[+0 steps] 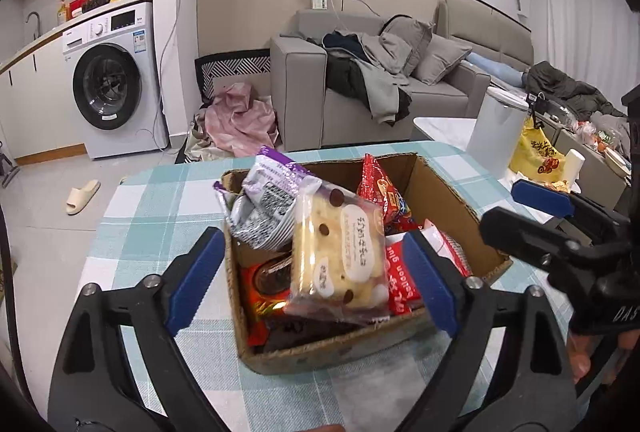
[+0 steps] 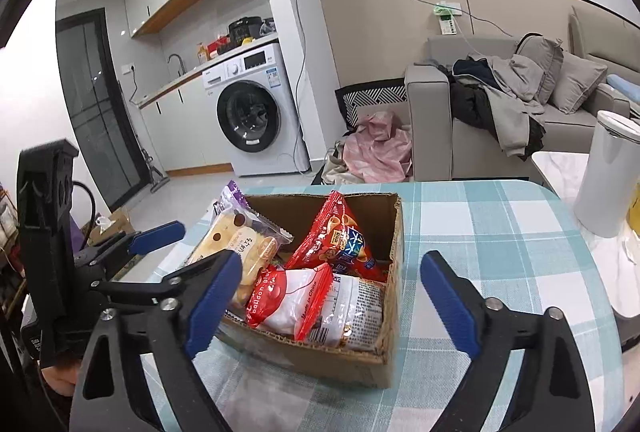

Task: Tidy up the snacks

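Left gripper (image 1: 314, 282): jaws wide, blue pads clear of every packet, straddling the near end of the cardboard box (image 1: 352, 348). Right gripper (image 2: 332, 302): jaws wide, holding nothing, one pad just beside the box's near-left corner, the other over the checked tablecloth (image 2: 500, 232). The box stands on the tablecloth and contains the snacks: a clear-wrapped cake with chocolate chips (image 1: 340, 256) lying uppermost, a red-and-white packet (image 2: 292, 296) at the near wall, a red chip bag (image 2: 340, 236) leaning behind it, and a purple-and-grey packet (image 1: 268, 200) at the far-left corner. Beyond the table: a washing machine (image 1: 116, 84) and a grey sofa (image 1: 436, 88) piled with clothes
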Tool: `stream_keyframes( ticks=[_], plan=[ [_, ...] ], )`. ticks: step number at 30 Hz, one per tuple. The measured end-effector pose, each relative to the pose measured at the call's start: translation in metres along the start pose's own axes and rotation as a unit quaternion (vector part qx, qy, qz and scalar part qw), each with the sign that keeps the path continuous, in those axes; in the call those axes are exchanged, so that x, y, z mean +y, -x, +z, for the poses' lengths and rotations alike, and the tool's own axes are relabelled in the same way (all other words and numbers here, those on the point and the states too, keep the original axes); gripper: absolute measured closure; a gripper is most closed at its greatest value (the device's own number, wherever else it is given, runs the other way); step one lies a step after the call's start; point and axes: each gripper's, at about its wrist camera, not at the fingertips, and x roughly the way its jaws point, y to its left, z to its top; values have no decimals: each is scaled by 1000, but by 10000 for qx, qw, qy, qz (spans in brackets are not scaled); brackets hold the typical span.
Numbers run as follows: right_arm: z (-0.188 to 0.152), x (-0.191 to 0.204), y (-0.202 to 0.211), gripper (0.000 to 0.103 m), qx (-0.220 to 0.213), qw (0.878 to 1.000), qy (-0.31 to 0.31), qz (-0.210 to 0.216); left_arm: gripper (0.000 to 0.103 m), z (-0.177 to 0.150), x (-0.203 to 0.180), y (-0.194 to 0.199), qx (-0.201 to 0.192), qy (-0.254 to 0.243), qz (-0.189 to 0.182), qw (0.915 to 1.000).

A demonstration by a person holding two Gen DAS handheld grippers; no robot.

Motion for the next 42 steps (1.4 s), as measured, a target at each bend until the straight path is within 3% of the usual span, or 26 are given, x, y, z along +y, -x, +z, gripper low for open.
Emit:
stream_keyframes(
  ticks=[3,21,33,42],
  plan=[
    [-5,-2,8,1,-26,10000,16,16,1,-7,7,16,-129,64,36,9999],
    [-36,9,37,0,-239,9991,184,300,1,-60,31,98,-534,115,50,9985],
    [-59,13,59,0,-576,9970,333,383,1,-80,13,125,-774,8,72,9970],
    [-76,13,67,0,-665,9962,461,333,1,-105,11,129,-695,73,75,9975]
  ],
)
